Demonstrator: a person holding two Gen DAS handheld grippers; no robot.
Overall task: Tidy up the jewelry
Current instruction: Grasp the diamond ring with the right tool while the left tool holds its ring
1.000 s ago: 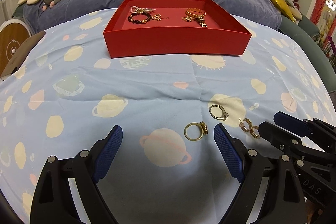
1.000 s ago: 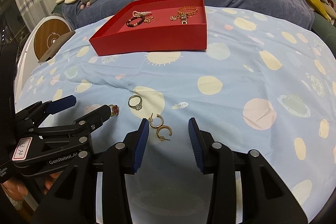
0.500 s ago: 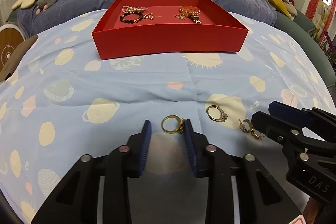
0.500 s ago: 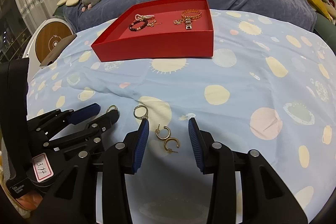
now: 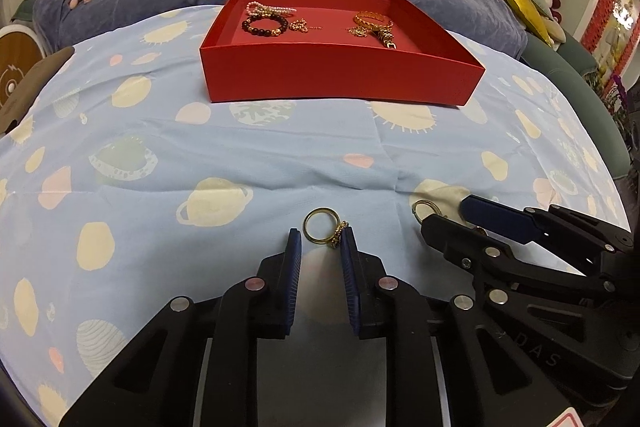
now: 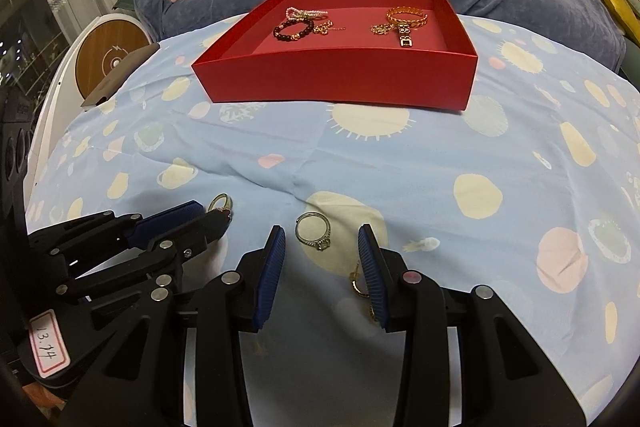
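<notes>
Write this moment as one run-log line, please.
left tongs: closed around gold ring | right tongs: open, straddling silver ring | red tray: holds bracelets

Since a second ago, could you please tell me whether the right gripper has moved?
Yes. In its own view the right gripper has slid left across the cloth: its jaws framed the gold earrings before and now frame the silver ring.

Two rings lie on the bedspread: one gold (image 5: 319, 231), one silver (image 6: 314, 230). One red tray (image 6: 336, 79) holds two bracelets.
</notes>
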